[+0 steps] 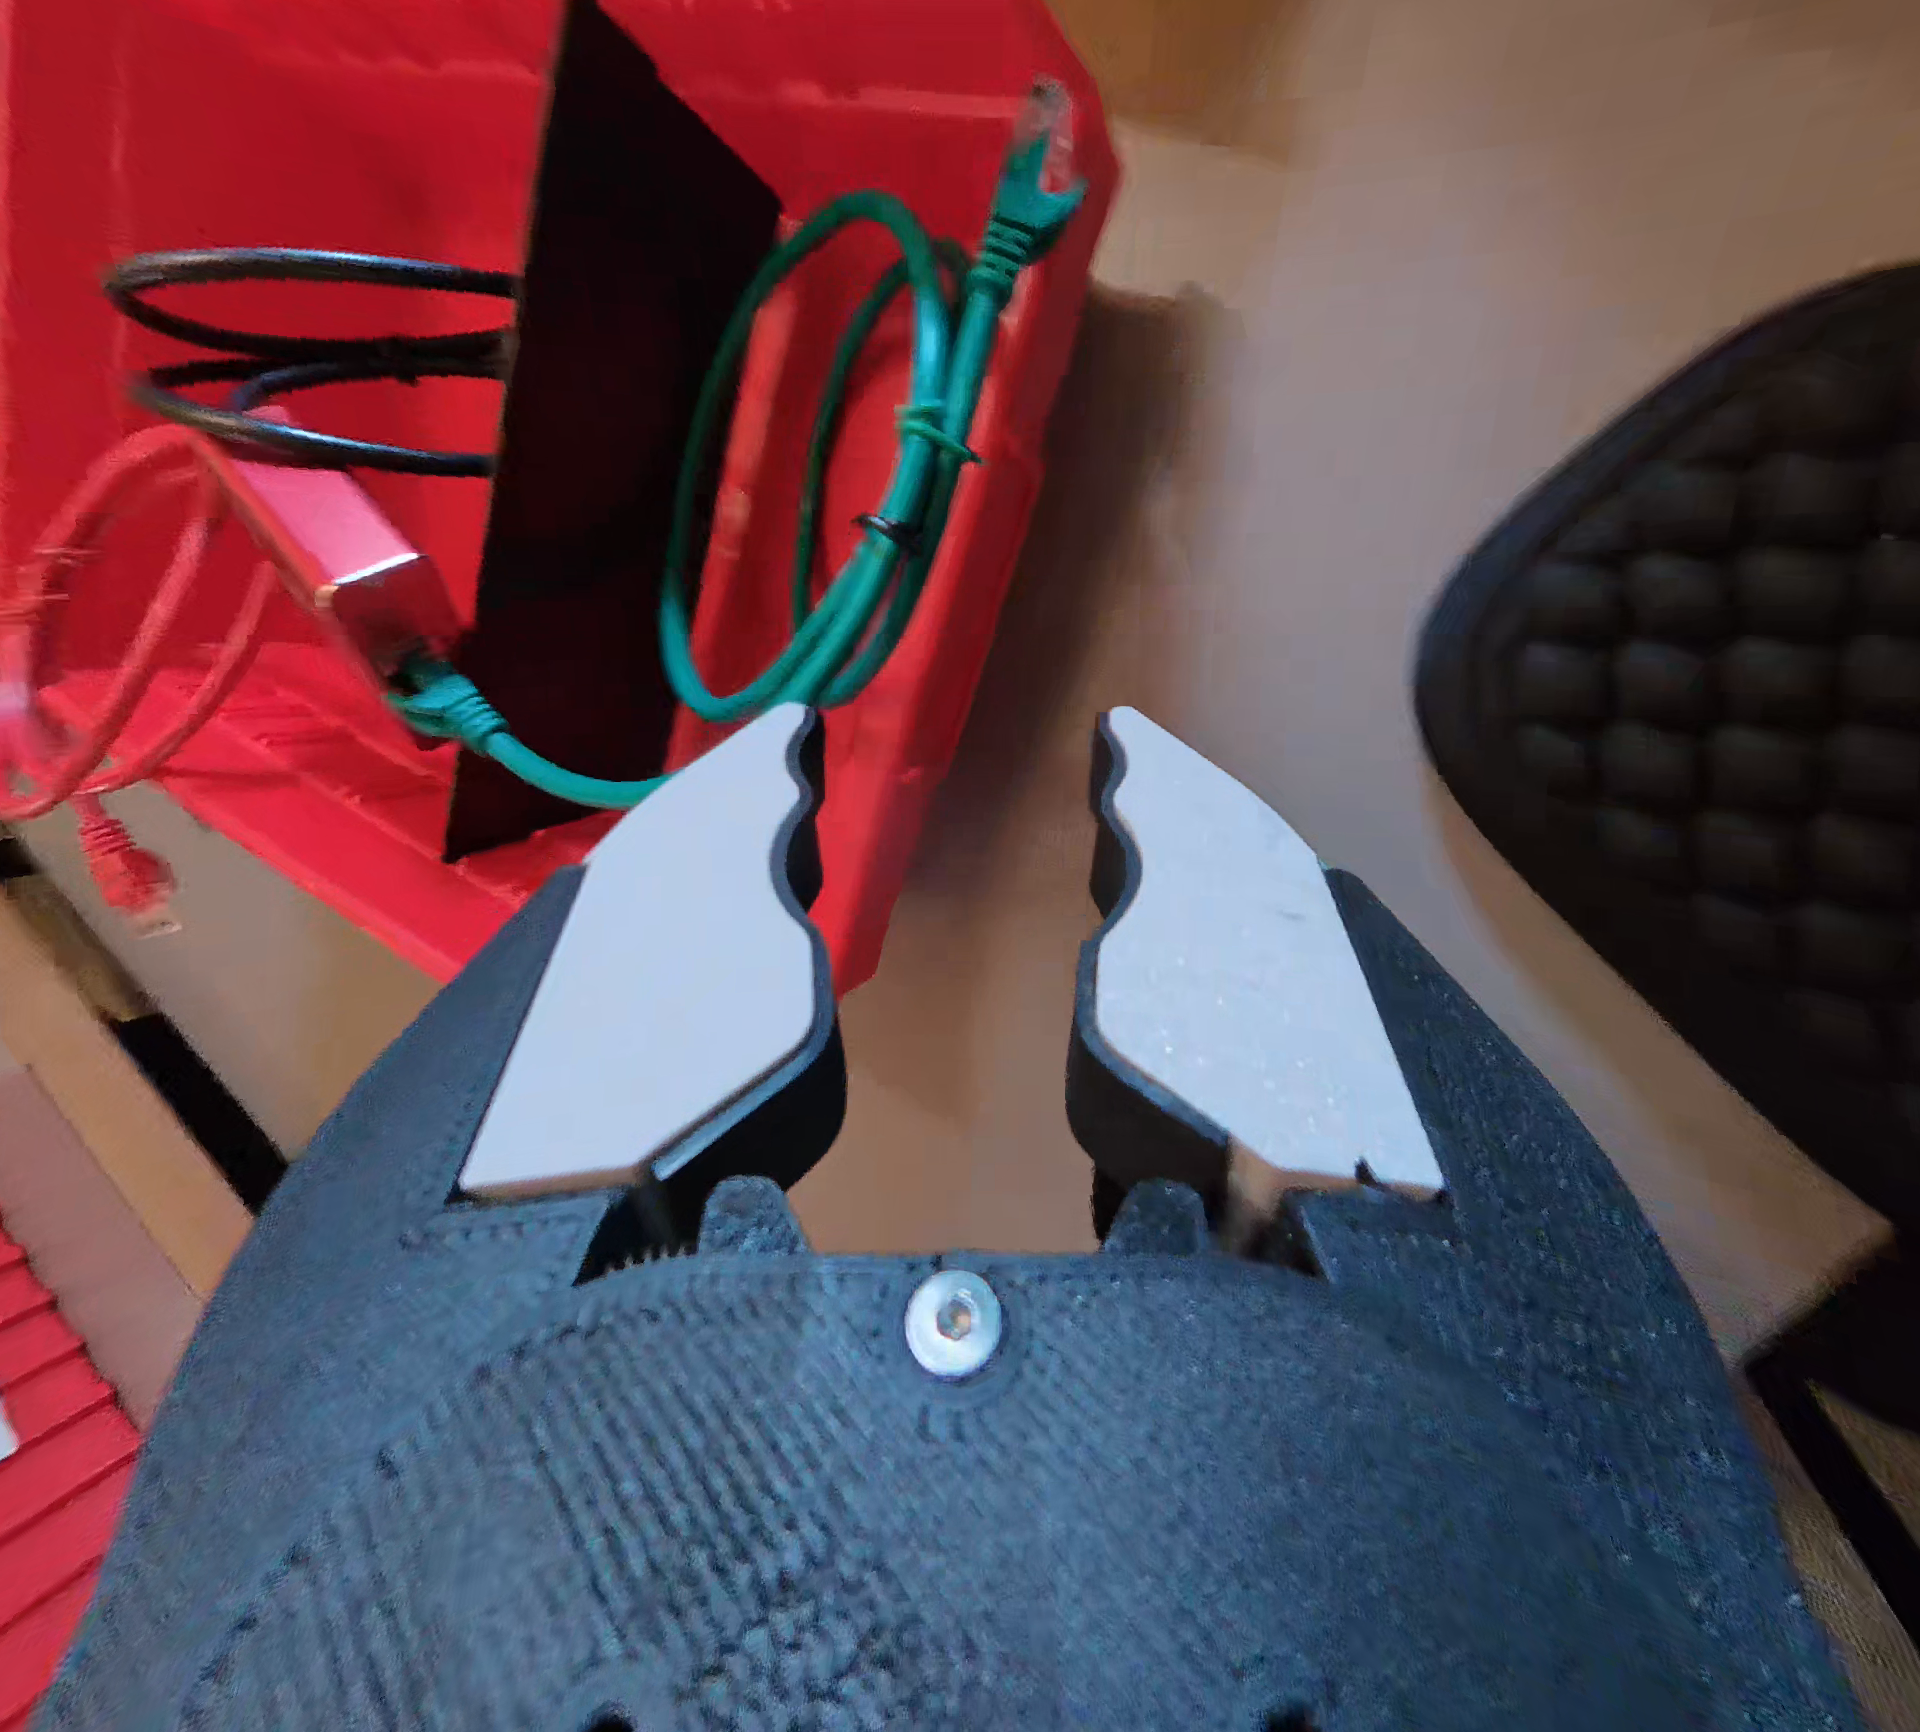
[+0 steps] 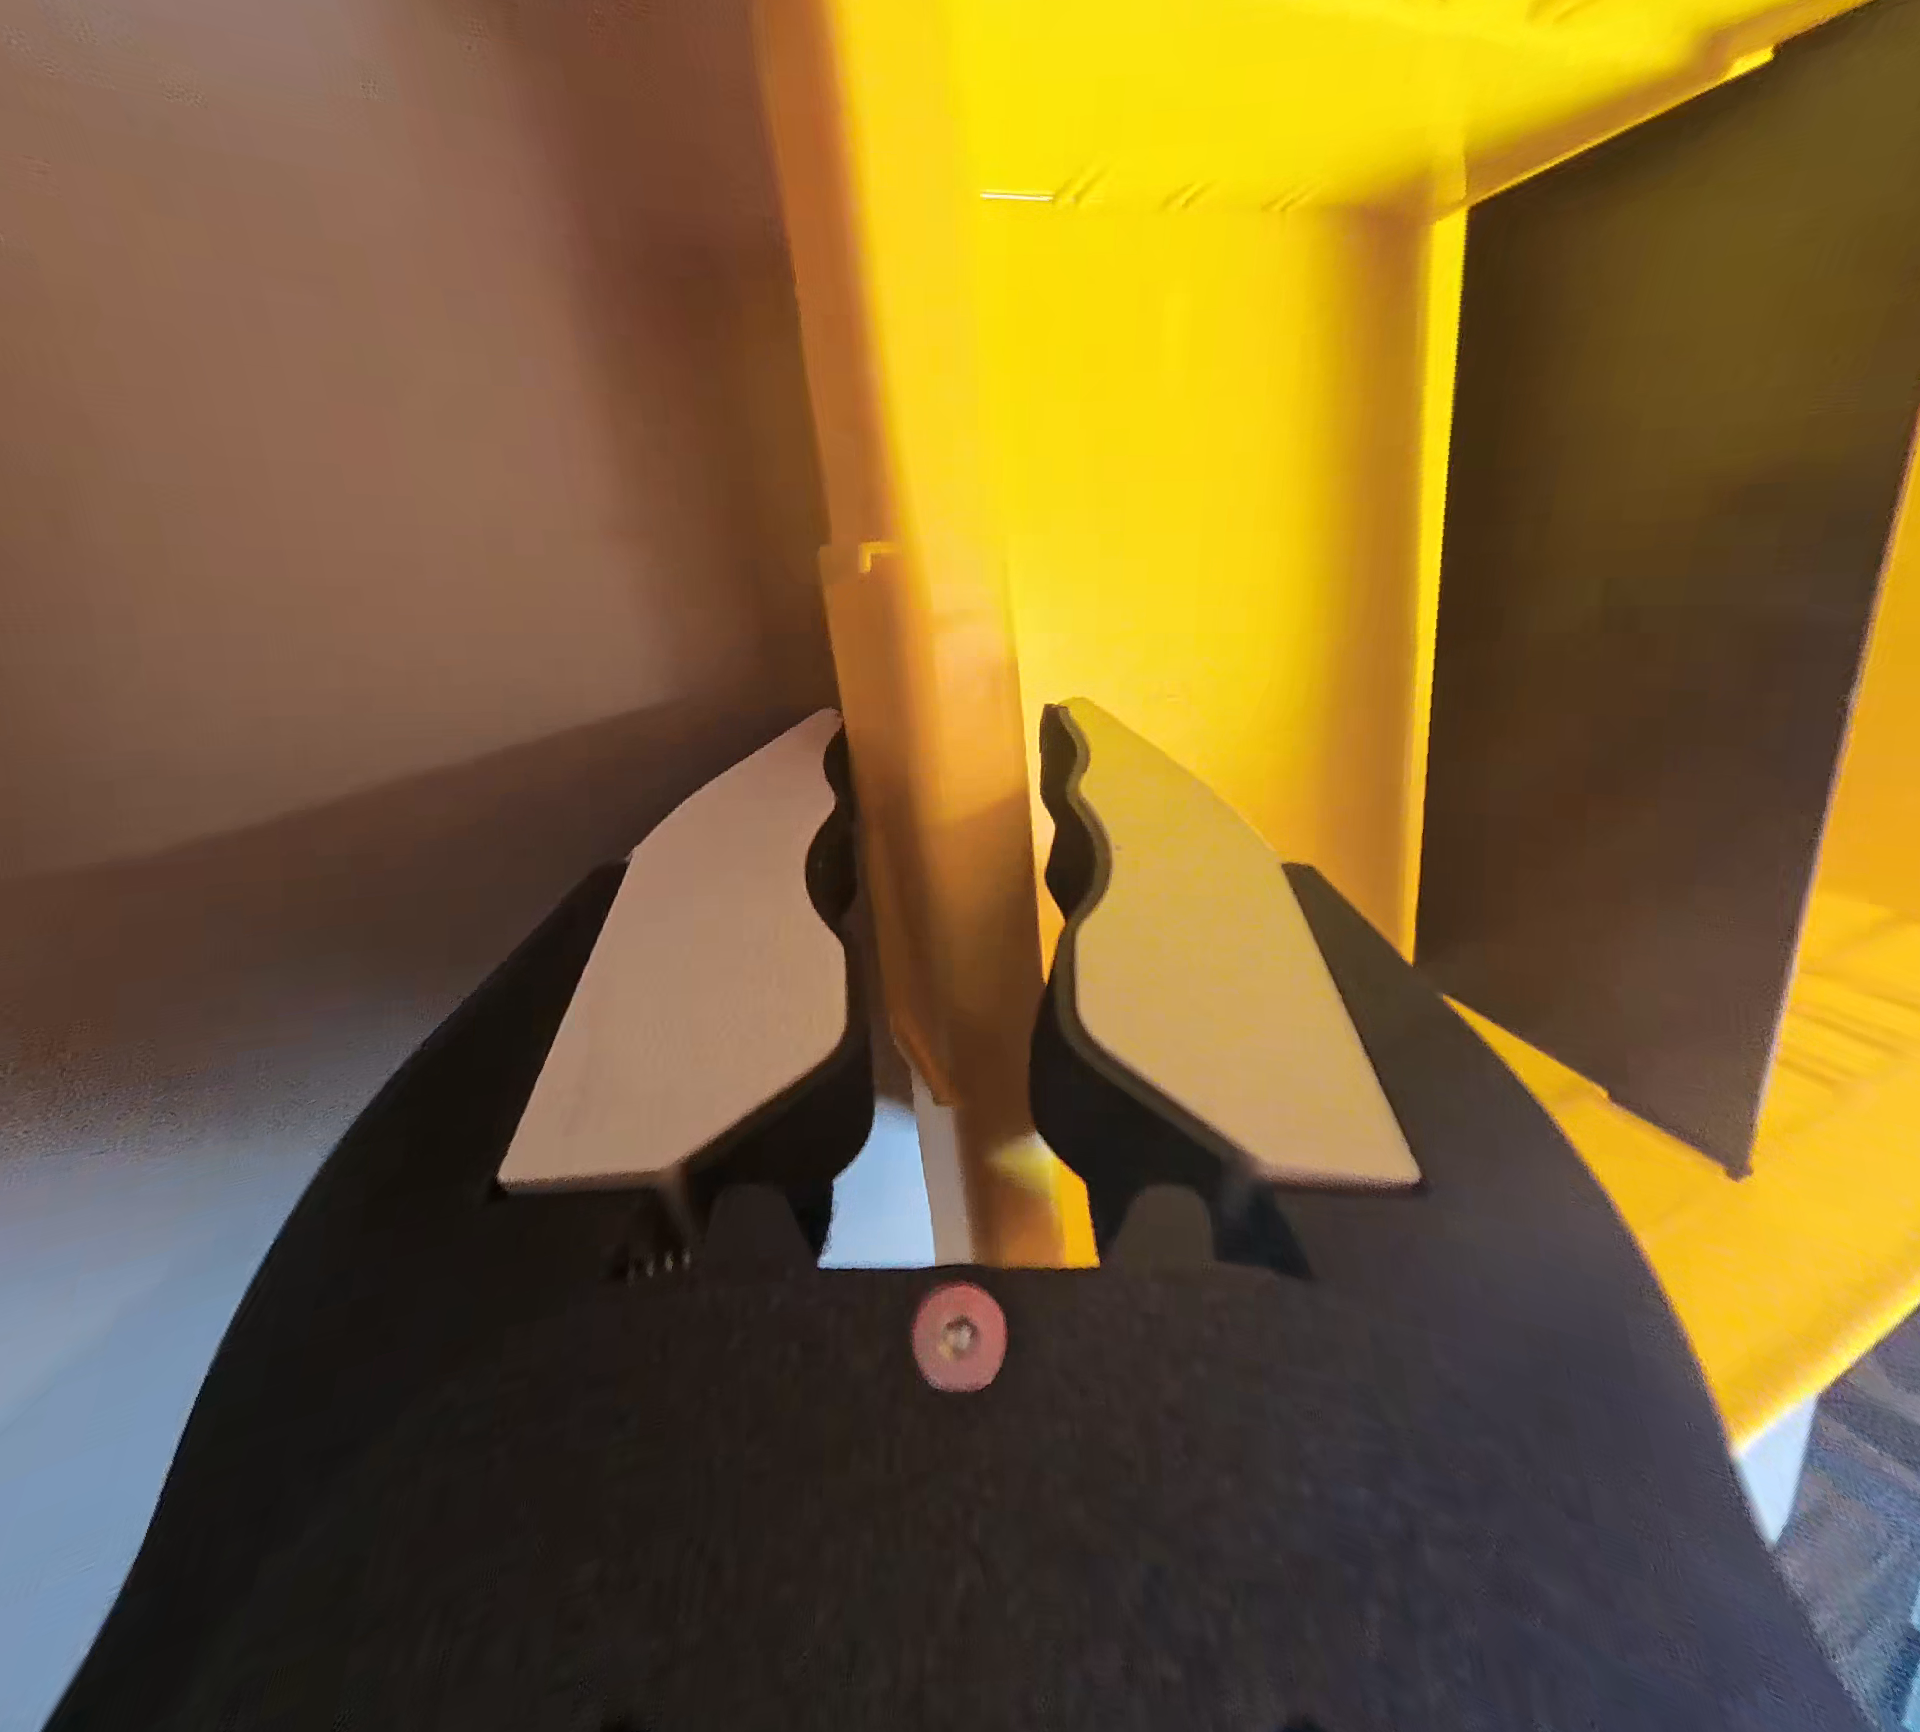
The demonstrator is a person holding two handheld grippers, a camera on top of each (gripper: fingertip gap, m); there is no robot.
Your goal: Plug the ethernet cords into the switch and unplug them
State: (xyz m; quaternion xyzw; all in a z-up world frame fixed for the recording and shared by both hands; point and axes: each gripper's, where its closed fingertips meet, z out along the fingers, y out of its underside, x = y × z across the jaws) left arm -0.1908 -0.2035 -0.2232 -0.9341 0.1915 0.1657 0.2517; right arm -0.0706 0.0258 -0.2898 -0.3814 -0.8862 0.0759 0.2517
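A small pink-red metal switch lies in a red bin, left of a black divider. A green ethernet cord has one end plugged into the switch. It coils right of the divider, and its free plug sticks up at the bin's rim. A red cord hangs over the bin's left edge. A black cable lies behind the switch. My left gripper is open and empty, just in front of the green coil. My right gripper is closed around a yellow bin's wall.
The yellow bin holds a black divider. A black padded object lies to the right of the red bin on the brown surface. Brown boxes sit below the red bin. Both views are motion-blurred. Spacing between my two grippers at the tips: around 25 centimeters.
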